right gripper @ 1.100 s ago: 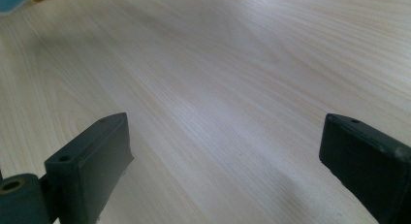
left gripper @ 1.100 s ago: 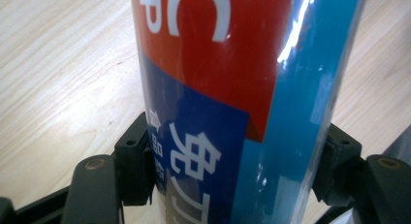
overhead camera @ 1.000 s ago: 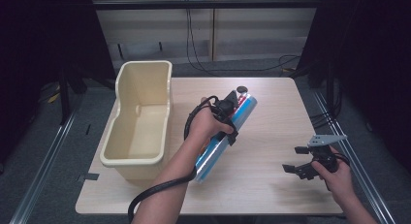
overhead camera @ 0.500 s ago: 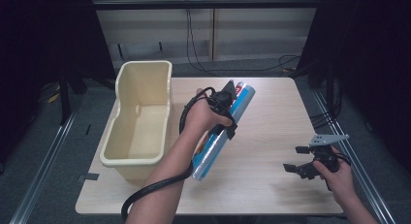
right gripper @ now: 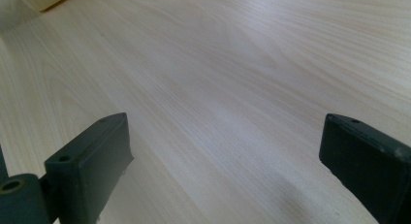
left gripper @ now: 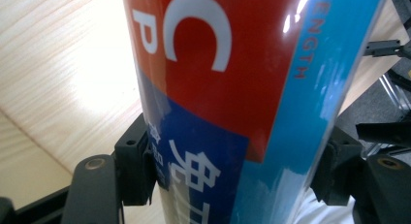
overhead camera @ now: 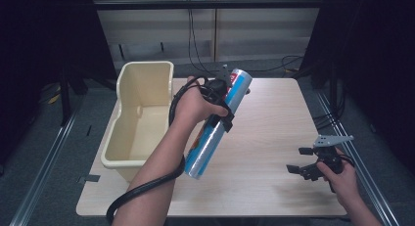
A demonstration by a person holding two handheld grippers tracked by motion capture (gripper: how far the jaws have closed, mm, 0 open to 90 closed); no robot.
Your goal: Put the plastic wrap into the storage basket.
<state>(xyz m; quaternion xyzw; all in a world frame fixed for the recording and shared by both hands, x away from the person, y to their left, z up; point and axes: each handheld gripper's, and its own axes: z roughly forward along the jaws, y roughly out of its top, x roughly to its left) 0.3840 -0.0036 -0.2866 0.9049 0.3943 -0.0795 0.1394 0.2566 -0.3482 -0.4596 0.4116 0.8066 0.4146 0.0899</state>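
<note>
The left gripper [overhead camera: 221,101] clamps a long roll [overhead camera: 215,125] across its middle, both jaws pressed on its sides, holding it slanted above the table [overhead camera: 274,118] beside the tub [overhead camera: 139,116]; the right gripper [overhead camera: 306,160] hovers gaping near the table's right edge

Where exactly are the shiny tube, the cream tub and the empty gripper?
shiny tube [overhead camera: 205,147], high view, on its silvery lower body.
cream tub [overhead camera: 128,162], high view, on its near rim.
right gripper [overhead camera: 300,160], high view, midway between its open fingertips.
</note>
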